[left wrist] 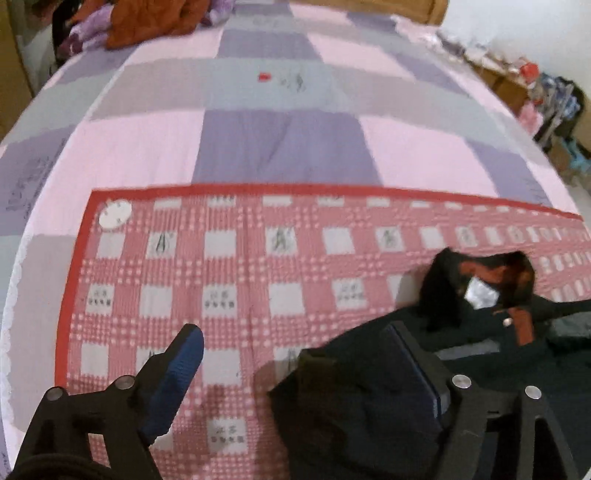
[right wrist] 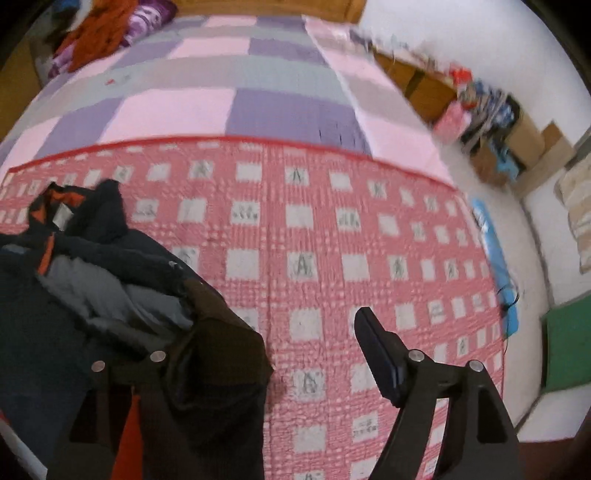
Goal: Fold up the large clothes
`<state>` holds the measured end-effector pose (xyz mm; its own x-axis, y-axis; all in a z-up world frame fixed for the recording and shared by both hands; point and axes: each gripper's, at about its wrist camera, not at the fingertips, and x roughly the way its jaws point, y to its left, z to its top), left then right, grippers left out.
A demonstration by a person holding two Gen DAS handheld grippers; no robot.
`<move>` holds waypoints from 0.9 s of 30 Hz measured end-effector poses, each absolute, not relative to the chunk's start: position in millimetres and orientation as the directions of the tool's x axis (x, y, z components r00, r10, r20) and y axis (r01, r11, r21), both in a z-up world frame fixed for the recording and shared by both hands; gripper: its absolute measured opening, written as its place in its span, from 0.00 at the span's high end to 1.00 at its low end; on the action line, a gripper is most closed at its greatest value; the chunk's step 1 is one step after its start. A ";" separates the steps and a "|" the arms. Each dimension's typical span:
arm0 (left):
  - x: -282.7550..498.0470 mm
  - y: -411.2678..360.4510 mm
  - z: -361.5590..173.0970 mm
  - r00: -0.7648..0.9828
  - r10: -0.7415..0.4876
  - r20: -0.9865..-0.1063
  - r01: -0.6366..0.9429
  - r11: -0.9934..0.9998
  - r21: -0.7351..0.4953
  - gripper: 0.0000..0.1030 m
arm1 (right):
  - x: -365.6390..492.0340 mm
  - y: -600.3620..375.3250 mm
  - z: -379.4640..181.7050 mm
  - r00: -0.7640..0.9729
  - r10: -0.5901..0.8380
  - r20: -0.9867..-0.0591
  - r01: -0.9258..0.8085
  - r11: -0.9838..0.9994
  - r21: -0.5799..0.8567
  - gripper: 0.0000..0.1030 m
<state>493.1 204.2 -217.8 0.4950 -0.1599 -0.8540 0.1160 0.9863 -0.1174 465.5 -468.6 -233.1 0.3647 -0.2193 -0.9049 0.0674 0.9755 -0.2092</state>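
Note:
A dark jacket (left wrist: 369, 406) with orange lining and a white label lies bunched on a red-and-white checked blanket (left wrist: 221, 277) on the bed. In the left wrist view my left gripper (left wrist: 295, 354) is open, its left finger (left wrist: 181, 373) over the blanket and its right finger (left wrist: 417, 365) resting against the jacket. In the right wrist view the jacket (right wrist: 110, 288) fills the lower left and drapes over the left finger of my right gripper (right wrist: 280, 339). The right finger (right wrist: 380, 354) stands free over the blanket (right wrist: 314, 240). The jaws are wide apart.
The bed has a pink, purple and grey checked cover (left wrist: 277, 110). Orange and purple clothes (left wrist: 147, 22) are piled at the far left. Cardboard boxes and clutter (right wrist: 491, 110) stand on the floor to the right of the bed. A blue strip (right wrist: 498, 266) hangs at the bed's right edge.

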 end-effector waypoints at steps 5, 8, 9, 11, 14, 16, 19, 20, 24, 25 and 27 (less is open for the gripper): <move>446.9 166.1 -213.6 0.515 -0.186 -0.837 0.245 0.967 -0.064 0.19 | 455.7 -453.7 -225.4 0.385 -0.297 -0.874 0.052 0.952 -0.301 0.20; 405.1 133.7 -224.9 0.491 -0.254 -0.833 0.326 0.941 -0.095 0.19 | 459.7 -478.9 -218.7 0.384 -0.141 -0.912 0.187 0.980 -0.073 0.18; 396.0 125.7 -226.6 0.487 -0.263 -0.833 0.342 0.935 -0.095 0.19 | 463.6 -481.8 -215.1 0.375 -0.212 -0.902 0.214 0.967 -0.138 0.18; 372.9 106.0 -233.0 0.486 -0.285 -0.826 0.365 0.925 -0.105 0.19 | 465.8 -479.3 -206.2 0.403 -0.246 -0.882 0.191 0.965 -0.181 0.18; 344.0 83.1 -243.6 0.475 -0.326 -0.817 0.364 0.918 -0.155 0.19 | 440.6 -467.2 -176.9 0.542 -0.122 -0.831 0.158 0.987 -0.041 0.18; 319.7 64.8 -249.9 0.491 -0.325 -0.808 0.365 0.919 -0.148 0.19 | 415.3 -445.4 -173.3 0.582 -0.100 -0.807 0.123 0.992 -0.034 0.18; 285.5 42.9 -254.3 0.525 -0.322 -0.788 0.367 0.921 -0.131 0.19 | 356.1 -388.7 -195.6 0.594 -0.110 -0.797 0.022 0.992 -0.121 0.18; 275.7 35.2 -257.6 0.528 -0.326 -0.784 0.375 0.918 -0.130 0.18 | 335.5 -366.7 -209.5 0.583 -0.113 -0.805 -0.019 0.988 -0.152 0.18; 267.7 11.8 -292.6 0.528 -0.255 -0.810 0.380 0.924 -0.043 0.14 | 288.6 -302.4 -284.0 0.499 -0.161 -0.852 -0.091 0.967 -0.236 0.18; 277.7 12.7 -309.6 0.515 -0.236 -0.824 0.359 0.932 -0.043 0.13 | 291.0 -299.4 -301.5 0.474 -0.182 -0.861 -0.080 0.965 -0.248 0.18; 297.3 19.0 -326.0 0.527 -0.233 -0.817 0.324 0.944 -0.060 0.05 | 309.0 -303.6 -323.9 0.465 -0.203 -0.862 -0.016 0.971 -0.238 0.09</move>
<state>297.3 19.0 -326.0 0.5267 -0.2329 -0.8175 0.3239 0.9442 -0.0603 309.0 -303.6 -323.9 0.4645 -0.2034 -0.8619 -0.0158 0.9712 -0.2378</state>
